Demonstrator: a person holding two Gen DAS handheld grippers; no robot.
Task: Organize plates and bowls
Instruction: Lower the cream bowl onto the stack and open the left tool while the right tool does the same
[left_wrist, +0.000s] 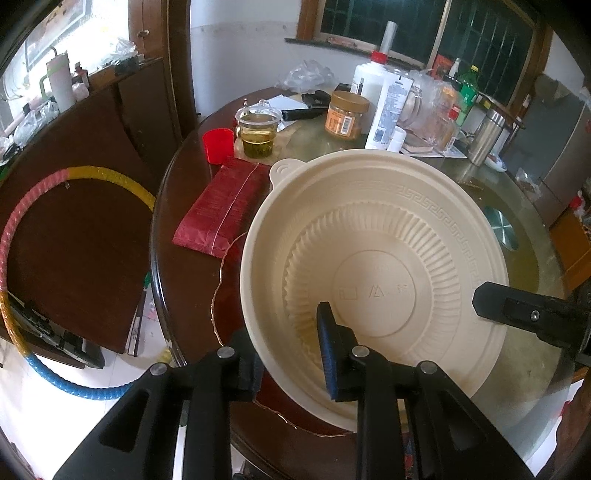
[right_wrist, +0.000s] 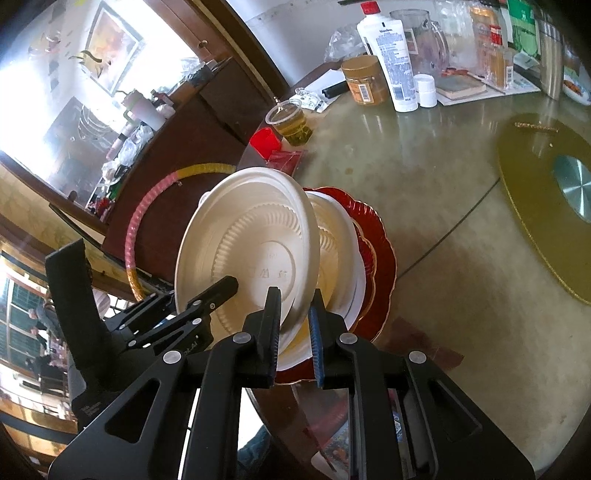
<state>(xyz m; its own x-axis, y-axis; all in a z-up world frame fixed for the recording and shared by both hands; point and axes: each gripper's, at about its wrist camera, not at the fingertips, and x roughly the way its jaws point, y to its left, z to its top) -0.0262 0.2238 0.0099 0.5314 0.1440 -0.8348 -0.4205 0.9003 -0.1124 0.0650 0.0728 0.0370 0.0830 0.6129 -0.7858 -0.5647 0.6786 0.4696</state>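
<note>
**Both grippers pinch cream bowl over stack**

Left gripper (left_wrist: 291, 354) clamps the near rim of the cream bowl (left_wrist: 373, 258), wall between its pads. Right gripper (right_wrist: 293, 332) is clamped on the opposite rim, probably steadying it for nesting. Bowl tilted, ribbed, key-pattern border, tab handle. Beneath: second bowl (right_wrist: 332, 236), then red plate (right_wrist: 380, 258) near the table (right_wrist: 443, 295) edge.

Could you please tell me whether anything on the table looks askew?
Yes: the cream ribbed plastic bowl is tipped steeply, gripped at its rim by both the left tool and the right tool, above the red scalloped plate.
</note>
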